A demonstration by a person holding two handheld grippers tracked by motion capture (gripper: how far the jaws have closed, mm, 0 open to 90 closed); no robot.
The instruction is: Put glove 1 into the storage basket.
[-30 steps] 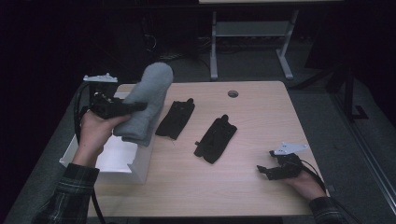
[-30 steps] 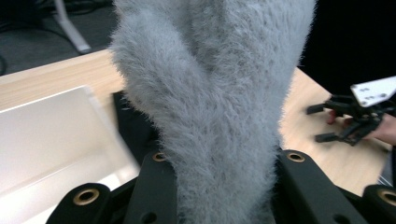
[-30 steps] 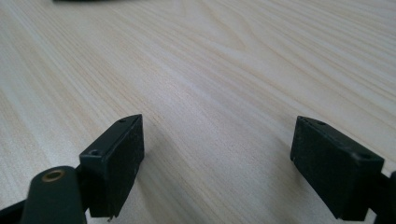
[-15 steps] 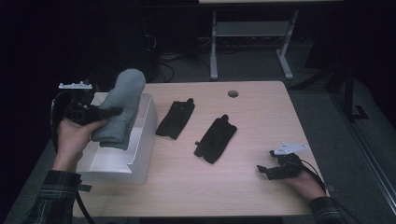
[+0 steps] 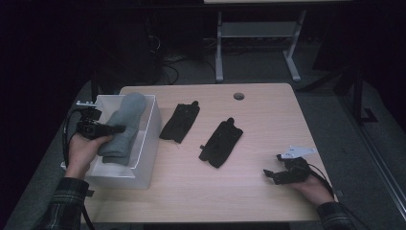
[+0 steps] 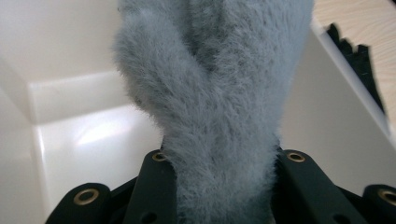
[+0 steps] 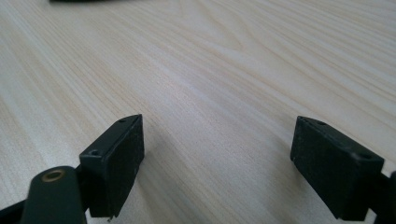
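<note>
A fluffy grey sock (image 5: 124,125) hangs inside the white box (image 5: 149,139) at the table's left. My left gripper (image 5: 117,128) is shut on it, and in the left gripper view the grey sock (image 6: 219,107) is squeezed between the two black jaws above the box's white floor (image 6: 88,140). Two black socks lie flat on the wooden table: one (image 5: 180,121) beside the box, the other (image 5: 221,142) nearer the middle. My right gripper (image 5: 269,175) rests at the table's right front, open, with bare wood (image 7: 219,116) between its jaws.
A round cable hole (image 5: 238,96) sits near the table's far edge. A grey desk frame (image 5: 258,33) stands on the floor behind the table. The table's right front corner lies just beyond my right hand.
My left hand has carried the grey sock leftward and down, from above the table beside the box into the box. The right gripper has stayed put.
</note>
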